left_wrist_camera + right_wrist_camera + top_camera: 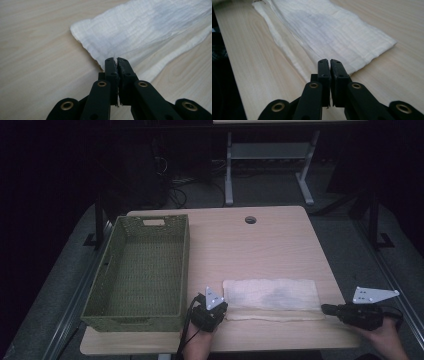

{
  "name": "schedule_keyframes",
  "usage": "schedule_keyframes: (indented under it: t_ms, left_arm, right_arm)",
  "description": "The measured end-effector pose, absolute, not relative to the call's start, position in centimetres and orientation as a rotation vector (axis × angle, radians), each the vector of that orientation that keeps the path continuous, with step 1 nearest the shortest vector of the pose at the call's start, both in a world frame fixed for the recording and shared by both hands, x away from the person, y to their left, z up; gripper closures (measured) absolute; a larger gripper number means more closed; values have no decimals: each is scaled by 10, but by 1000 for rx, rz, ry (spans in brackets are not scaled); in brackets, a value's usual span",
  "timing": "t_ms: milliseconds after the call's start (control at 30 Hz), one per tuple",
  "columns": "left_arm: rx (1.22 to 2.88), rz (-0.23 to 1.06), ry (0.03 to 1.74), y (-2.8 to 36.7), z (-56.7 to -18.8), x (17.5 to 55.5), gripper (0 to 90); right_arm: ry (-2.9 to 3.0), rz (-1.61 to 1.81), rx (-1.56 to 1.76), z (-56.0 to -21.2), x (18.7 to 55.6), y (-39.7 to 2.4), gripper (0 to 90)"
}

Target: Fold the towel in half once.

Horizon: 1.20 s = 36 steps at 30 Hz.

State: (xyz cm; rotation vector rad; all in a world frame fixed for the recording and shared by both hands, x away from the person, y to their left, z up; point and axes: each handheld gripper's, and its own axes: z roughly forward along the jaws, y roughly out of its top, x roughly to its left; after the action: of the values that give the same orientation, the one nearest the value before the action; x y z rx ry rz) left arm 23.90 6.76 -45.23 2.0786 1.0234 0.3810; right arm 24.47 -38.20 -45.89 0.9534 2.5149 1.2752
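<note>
white cloth [270, 298] corners apparently pinched in clenched left claw [117, 60] and clenched right claw [329, 62]

A white crinkle-textured cloth [270, 295] with a greyish patch lies on the pale wood-grain desk [260, 245]; the woven basket [120, 295] is olive green.

No text, label, brand, number or sign can be read on anything in these views.
</note>
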Motion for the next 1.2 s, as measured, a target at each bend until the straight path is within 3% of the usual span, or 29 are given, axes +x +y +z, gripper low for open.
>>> schedule_keyframes:
  t_ms: [233,367,567,1200]
  left_arm:
    - [2118,340,1018,66,-457,236,860]
    - [2115,325,1005,68,-452,236,707]
    - [2095,349,992,64,-444,246,619]
    - [2102,393,1009,50,-452,327,563]
  right_arm:
    - [2553,1236,967,-466,240,-383,861]
    - [2526,1283,978,-462,243,-388,725]
    - [2480,1288,990,-455,254,-387,723]
    - [2418,1165,1082,-461,340,-372,734]
